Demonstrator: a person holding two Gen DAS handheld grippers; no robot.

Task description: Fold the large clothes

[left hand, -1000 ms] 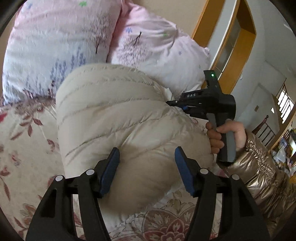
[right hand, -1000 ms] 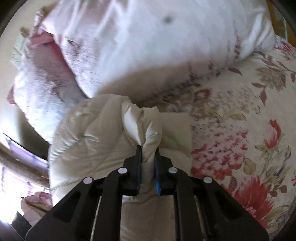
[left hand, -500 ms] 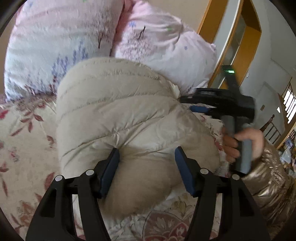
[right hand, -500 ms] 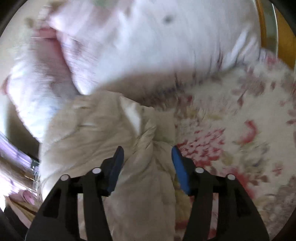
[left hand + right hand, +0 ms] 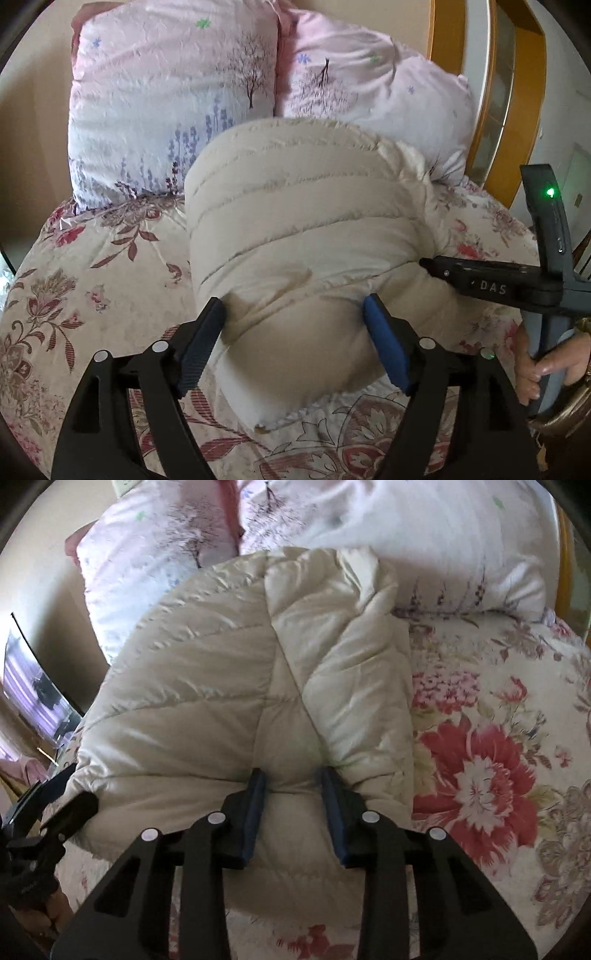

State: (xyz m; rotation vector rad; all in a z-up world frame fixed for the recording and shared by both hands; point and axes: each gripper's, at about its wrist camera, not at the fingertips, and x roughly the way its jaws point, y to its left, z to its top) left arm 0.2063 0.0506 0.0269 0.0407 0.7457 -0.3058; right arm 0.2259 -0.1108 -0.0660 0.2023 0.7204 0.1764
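A cream quilted down jacket (image 5: 306, 229) lies folded into a thick bundle on the floral bedspread (image 5: 81, 280), also seen in the right wrist view (image 5: 236, 686). My left gripper (image 5: 295, 332) is open, its blue pads on either side of the bundle's near end. My right gripper (image 5: 293, 797) is open, its jaws partly apart, resting against the bundle's side without pinching it. In the left wrist view the right gripper (image 5: 428, 264) touches the bundle's right side.
Two pink floral pillows (image 5: 173, 107) (image 5: 373, 92) stand right behind the jacket. A wooden door frame (image 5: 495, 103) is at the right. A dark screen (image 5: 33, 686) shows at the far left of the right wrist view. The person's hand (image 5: 543, 369) holds the right gripper's handle.
My right gripper let go of the pinched jacket fold, opened, and moved down to the bundle's near side. My left gripper stayed open around the bundle's end.
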